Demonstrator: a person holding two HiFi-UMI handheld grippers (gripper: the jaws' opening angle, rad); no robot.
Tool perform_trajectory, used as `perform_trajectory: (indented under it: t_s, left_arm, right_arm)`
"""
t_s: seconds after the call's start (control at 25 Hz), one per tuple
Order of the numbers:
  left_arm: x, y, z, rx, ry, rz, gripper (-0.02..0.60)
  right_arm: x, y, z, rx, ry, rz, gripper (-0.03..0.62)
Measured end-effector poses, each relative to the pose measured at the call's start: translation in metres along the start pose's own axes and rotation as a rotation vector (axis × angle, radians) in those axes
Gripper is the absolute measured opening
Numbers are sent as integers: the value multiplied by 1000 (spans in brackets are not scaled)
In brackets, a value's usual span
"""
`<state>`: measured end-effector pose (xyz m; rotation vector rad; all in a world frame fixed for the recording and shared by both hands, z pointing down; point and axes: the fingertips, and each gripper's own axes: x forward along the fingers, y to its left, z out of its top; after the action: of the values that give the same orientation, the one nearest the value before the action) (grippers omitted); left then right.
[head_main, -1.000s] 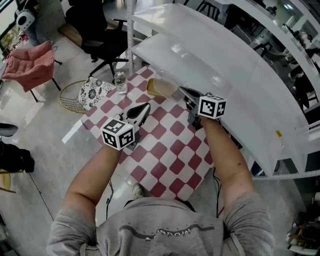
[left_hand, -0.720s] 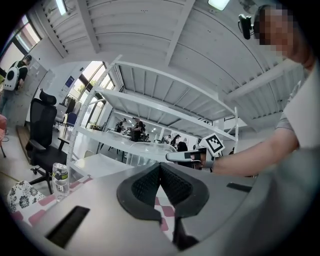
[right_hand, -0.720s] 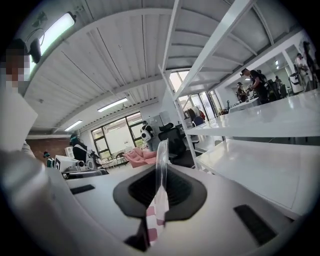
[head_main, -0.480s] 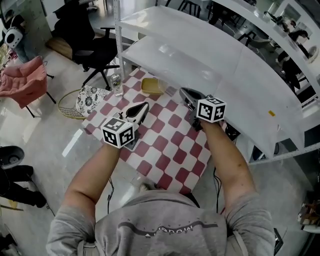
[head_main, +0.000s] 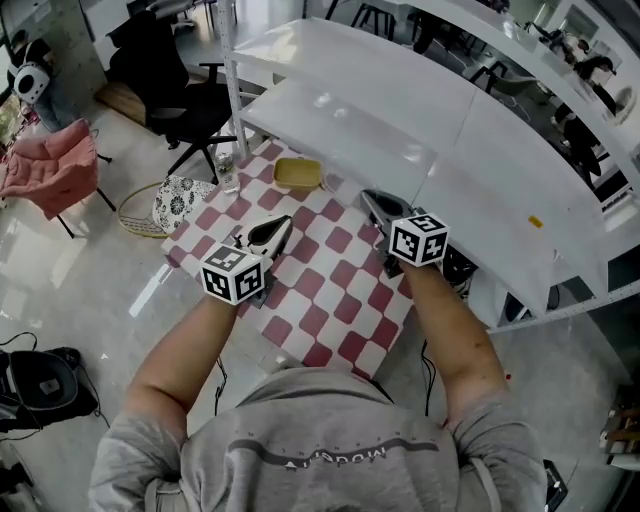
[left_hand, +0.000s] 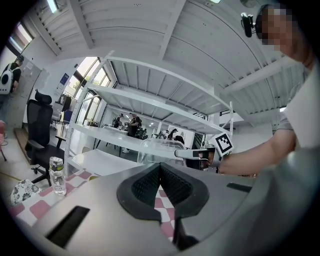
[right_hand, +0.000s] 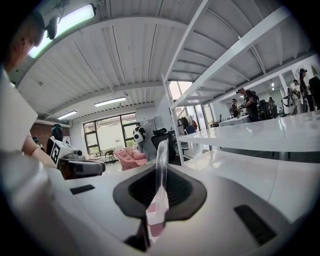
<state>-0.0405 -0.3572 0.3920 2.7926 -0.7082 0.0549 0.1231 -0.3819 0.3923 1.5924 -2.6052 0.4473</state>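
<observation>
Right now my left gripper (head_main: 271, 231) sits left of centre in the head view, over the checked table (head_main: 335, 300). Its own view shows the jaws pressed together with nothing between them. My right gripper (head_main: 377, 206) is right of centre, close under the white shelf (head_main: 400, 130). Its jaws pinch the thin edge of a clear lid (right_hand: 161, 150), which stands upright in the slit, with red and white squares showing through it low down. In the left gripper view, the lid sticks out from the right gripper's tip in mid frame, above the table. A yellow tub (head_main: 297, 174) rests near the table's far edge, upper centre of the head view, apart from both grippers. I cannot tell what is in it. A bottle (head_main: 228, 172) stands upright at the table's upper-left corner, and I can't make out how full it is.
</observation>
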Motion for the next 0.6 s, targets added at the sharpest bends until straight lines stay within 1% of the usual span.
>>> perform_trajectory:
  t_s: [0.2,0.44,0.6]
  left_arm:
    - [8,-22,-10,-6,5,69,12]
    - [25,-65,-28,-25,1,140,12]
    - [31,-94,-41,-39,0,173,12]
  right_arm:
    - [-24,-11,-9,-58,12,24,32]
    - [-55,-15,-20,-121,26,80,32]
    - [-73,-18,-31,-129,45,102,32]
